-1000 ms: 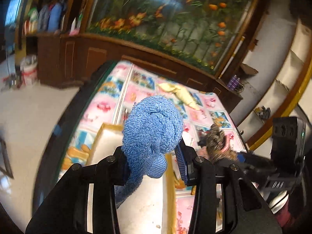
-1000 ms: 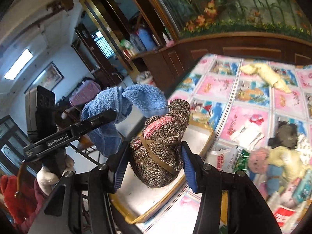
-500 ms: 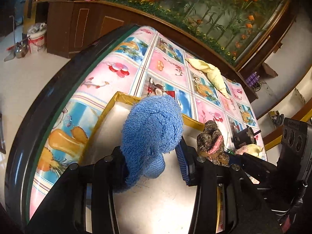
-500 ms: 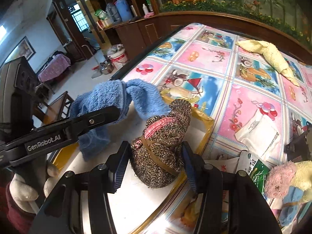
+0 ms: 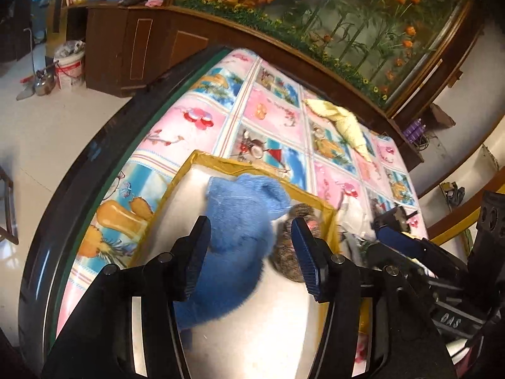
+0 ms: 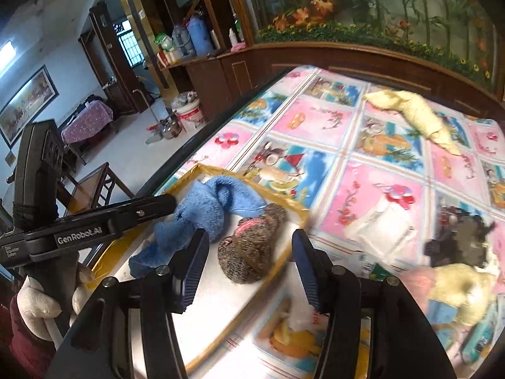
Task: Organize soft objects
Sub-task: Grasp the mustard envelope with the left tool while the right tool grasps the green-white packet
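Note:
A blue towel (image 5: 240, 233) lies in the white tray with a yellow rim (image 5: 221, 162). A brown knitted plush with a pink band (image 6: 252, 246) lies beside it in the same tray (image 6: 303, 213); it also shows in the left wrist view (image 5: 285, 252). My left gripper (image 5: 249, 259) is open just above the towel. My right gripper (image 6: 249, 268) is open, its jaws apart above the plush. The towel shows in the right wrist view (image 6: 205, 211), with the left gripper's body over its left part.
A yellow cloth (image 6: 413, 117) lies far back on the patterned tablecloth (image 6: 315, 120). A pile of soft toys, a pale yellow plush (image 6: 457, 287) among them, and a dark toy (image 6: 464, 240) sit at the right. The table's dark edge (image 5: 104, 145) runs along the left.
Both grippers have opened and let go. The blue towel and the brown plush, held above the tray before, now lie in it.

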